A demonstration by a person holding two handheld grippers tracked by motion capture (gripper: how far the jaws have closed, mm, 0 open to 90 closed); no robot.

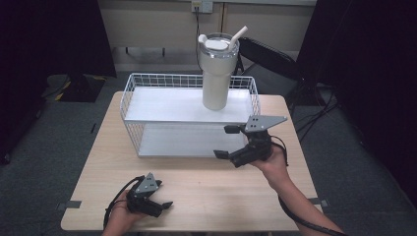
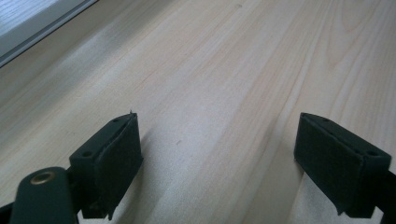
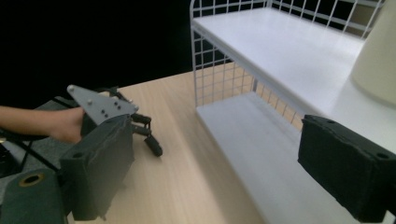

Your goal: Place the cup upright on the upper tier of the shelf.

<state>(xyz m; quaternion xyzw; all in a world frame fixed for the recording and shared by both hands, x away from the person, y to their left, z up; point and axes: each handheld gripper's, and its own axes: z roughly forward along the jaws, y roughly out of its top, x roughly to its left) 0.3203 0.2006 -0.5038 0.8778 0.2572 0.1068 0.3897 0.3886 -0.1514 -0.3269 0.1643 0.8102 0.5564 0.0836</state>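
A cream tumbler [image 1: 215, 73] with a lid and straw stands upright on the top shelf of a white wire rack [image 1: 167, 105] at the back of the wooden table [image 1: 206, 189]. My right gripper [image 1: 225, 142] is open and empty, hovering at the rack's front right and pointing left along the lower shelf [image 1: 182, 140]. In the right gripper view its jaws [image 3: 224, 172] frame that lower shelf [image 3: 261, 144], with the tumbler [image 3: 378, 60] at the upper right. My left gripper [image 1: 164, 196] rests low at the table's front left, open, with bare wood [image 2: 210, 60] between its jaws [image 2: 219, 158].
The right gripper view also catches the left gripper [image 3: 148, 133] and the hand holding it. A black chair [image 1: 270, 56] stands behind the table at the right. Cables [image 1: 314, 118] lie on the grey floor. The rack's base edge [image 2: 28, 28] shows at upper left.
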